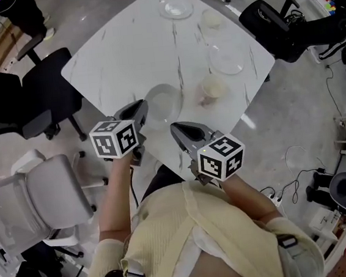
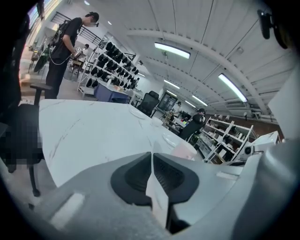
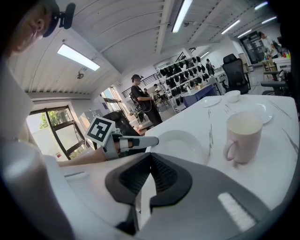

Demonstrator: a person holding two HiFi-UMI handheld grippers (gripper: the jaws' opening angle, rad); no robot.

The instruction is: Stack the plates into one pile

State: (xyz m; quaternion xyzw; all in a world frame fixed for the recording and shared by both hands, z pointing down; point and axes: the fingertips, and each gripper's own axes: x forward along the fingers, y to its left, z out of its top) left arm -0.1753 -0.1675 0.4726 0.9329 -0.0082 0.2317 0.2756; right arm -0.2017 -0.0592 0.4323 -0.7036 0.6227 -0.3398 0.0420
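A white, grey-veined surface [image 1: 121, 54] carries an upright pale mug [image 1: 212, 89] and, farther off, a smaller white cup [image 1: 212, 19]; one black office chair [image 1: 45, 93] stands at its left edge, another [image 1: 274, 22] at its right; a white chair [image 1: 50, 200] sits nearer; cables [image 1: 295, 186] trail across the floor [image 1: 293, 110]; a standing person [image 2: 63, 49] faces shelving [image 2: 112, 61].

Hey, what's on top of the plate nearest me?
Nothing shows on the nearest plate; its middle is bare. The left gripper covers its left rim in the head view, hiding that edge.
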